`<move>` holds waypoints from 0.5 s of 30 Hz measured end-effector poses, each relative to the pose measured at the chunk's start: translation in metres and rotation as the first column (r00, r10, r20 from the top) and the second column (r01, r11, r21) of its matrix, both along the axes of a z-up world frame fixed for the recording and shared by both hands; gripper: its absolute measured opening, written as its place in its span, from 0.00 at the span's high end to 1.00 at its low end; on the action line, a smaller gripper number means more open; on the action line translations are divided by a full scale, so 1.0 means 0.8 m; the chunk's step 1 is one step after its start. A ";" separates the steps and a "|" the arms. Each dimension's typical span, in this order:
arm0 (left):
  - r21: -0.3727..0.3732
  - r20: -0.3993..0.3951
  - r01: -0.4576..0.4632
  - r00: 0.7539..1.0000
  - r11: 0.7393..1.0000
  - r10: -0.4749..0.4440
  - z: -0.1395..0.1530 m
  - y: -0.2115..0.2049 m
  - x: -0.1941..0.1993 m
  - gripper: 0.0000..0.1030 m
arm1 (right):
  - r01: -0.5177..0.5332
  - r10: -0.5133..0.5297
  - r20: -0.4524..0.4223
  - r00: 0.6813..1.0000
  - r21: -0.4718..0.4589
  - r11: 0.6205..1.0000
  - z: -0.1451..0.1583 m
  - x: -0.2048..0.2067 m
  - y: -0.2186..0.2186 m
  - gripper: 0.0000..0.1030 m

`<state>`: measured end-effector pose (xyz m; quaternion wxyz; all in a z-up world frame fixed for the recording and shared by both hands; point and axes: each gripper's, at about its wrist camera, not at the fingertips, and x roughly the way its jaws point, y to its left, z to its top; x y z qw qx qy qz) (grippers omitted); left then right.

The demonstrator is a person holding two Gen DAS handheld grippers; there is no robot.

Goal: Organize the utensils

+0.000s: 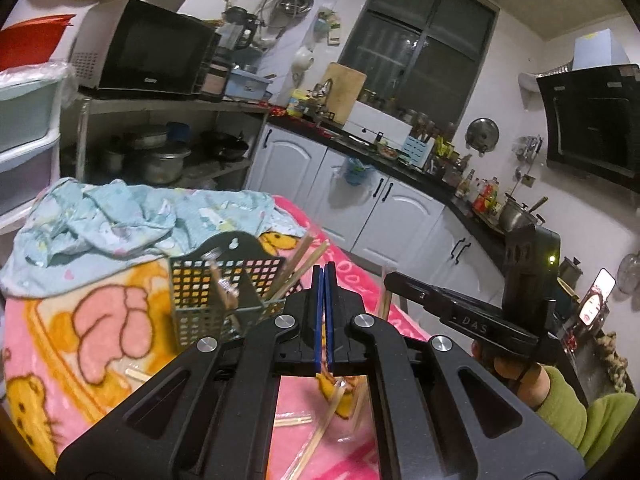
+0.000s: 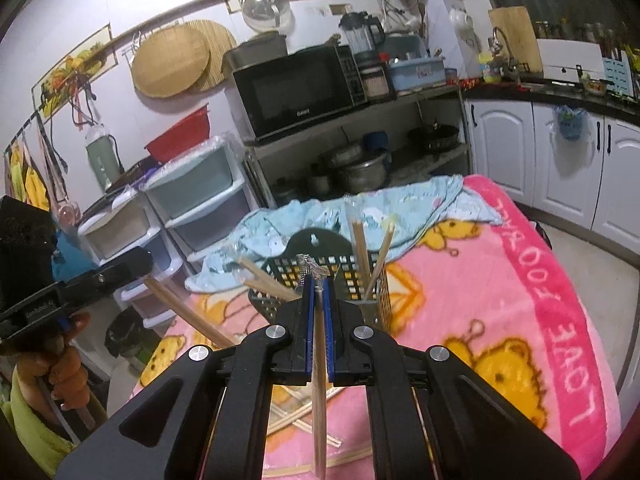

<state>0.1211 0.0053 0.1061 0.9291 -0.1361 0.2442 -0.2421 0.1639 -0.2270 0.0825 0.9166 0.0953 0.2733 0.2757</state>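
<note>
The right gripper (image 2: 319, 280) pinches a single wooden chopstick (image 2: 319, 380) between its blue fingers (image 2: 307, 320), the stick running nearly lengthwise along them with its tip poking just past the fingertips. Straight ahead at 12 o'clock stands the black mesh utensil holder (image 2: 352, 276) on the pink cartoon blanket (image 2: 500, 320), already carrying several chopsticks that lean out at different angles. More loose chopsticks (image 2: 296, 420) lie scattered on the blanket below, at 6 o'clock.

The left gripper (image 1: 324, 276) has its fingers pressed together; a stick seems to hang beneath them, though the view is too blurred to be sure it is gripped.

The main risk is the approach: because the held stick lies along the fingers rather than across them, it may slide through the grip or tilt before it clears the rim. The leaning sticks at 11 and 1 o'clock could deflect the incoming tip. The holder sits on soft, rumpled cloth, so a push against its rim would likely tip it. The two grippers work near each other and could collide.
</note>
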 end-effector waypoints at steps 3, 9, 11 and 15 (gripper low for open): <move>0.009 0.007 0.012 1.000 1.000 -0.012 0.006 -0.008 0.003 1.00 | 0.006 -0.006 0.018 1.000 0.009 1.000 0.008 -0.002 -0.003 0.96; 0.020 0.031 0.029 0.999 0.999 -0.030 0.018 -0.016 0.011 1.00 | 0.011 -0.012 0.052 0.999 0.022 1.000 0.022 -0.008 -0.008 0.96; 0.018 0.035 0.033 0.999 0.999 -0.034 0.023 -0.017 0.013 1.00 | 0.011 -0.013 0.064 0.998 0.025 1.000 0.027 -0.010 -0.008 0.96; 0.027 0.050 0.042 0.998 0.999 -0.044 0.033 -0.021 0.017 1.00 | 0.007 -0.009 0.091 0.996 0.028 1.000 0.038 -0.015 -0.006 0.96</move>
